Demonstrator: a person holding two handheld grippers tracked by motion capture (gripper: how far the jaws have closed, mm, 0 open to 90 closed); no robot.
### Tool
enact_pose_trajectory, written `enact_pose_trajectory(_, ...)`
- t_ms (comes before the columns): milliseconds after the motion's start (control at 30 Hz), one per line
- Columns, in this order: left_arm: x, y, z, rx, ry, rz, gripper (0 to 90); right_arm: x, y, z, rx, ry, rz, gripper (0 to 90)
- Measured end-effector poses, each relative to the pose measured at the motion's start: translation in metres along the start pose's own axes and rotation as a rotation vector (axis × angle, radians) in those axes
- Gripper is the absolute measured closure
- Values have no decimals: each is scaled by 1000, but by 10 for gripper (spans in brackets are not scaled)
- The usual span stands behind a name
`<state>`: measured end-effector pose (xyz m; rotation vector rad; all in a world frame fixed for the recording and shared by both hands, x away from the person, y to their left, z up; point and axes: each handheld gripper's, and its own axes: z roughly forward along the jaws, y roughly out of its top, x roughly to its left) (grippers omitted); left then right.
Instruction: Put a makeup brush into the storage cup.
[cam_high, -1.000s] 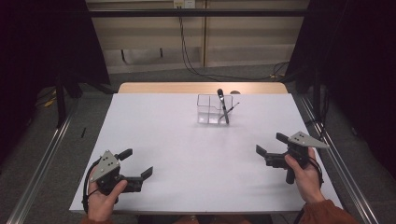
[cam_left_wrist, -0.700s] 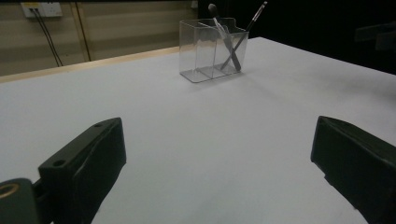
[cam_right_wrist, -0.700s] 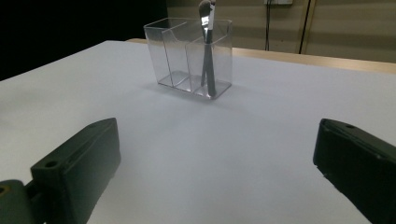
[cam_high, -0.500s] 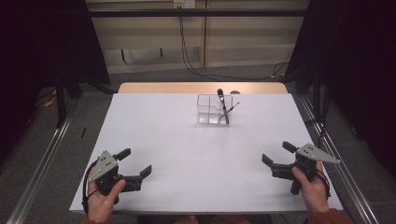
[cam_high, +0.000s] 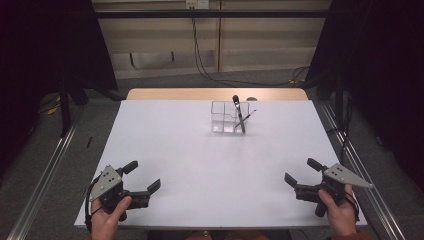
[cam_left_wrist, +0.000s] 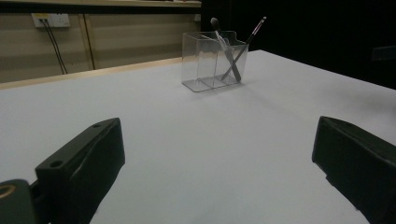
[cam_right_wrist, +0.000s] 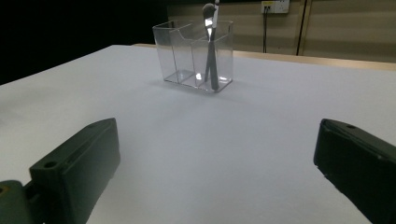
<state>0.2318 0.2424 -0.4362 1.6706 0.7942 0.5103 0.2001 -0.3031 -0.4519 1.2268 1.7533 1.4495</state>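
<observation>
A clear plastic organizer (cam_high: 229, 117) stands at the far middle of the white table (cam_high: 200, 155). Two thin makeup brushes (cam_high: 238, 114) lean crossed in its right compartment; the organizer (cam_left_wrist: 212, 60) with the brushes (cam_left_wrist: 229, 49) is also ahead in the left gripper view, and the organizer (cam_right_wrist: 196, 55) with a brush (cam_right_wrist: 211, 46) in the right gripper view. My left gripper (cam_high: 142, 176) rests near the front left corner, open and empty. My right gripper (cam_high: 302, 171) sits near the front right edge, open too, nothing between its jaws.
A wooden strip (cam_high: 215, 94) borders the table's far edge. Metal rails (cam_high: 45, 170) run along both sides on the floor. Cables (cam_high: 210, 70) hang down the back wall. Dark curtains (cam_high: 45, 45) flank the space.
My right gripper has pulled back toward the front edge and slightly to the right. The left gripper has barely shifted.
</observation>
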Motion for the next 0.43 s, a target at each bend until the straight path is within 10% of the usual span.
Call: enact_pose_trajectory(433,4,1,0,0,10,-8,18,-7,-1,-3,-10,4,27,0)
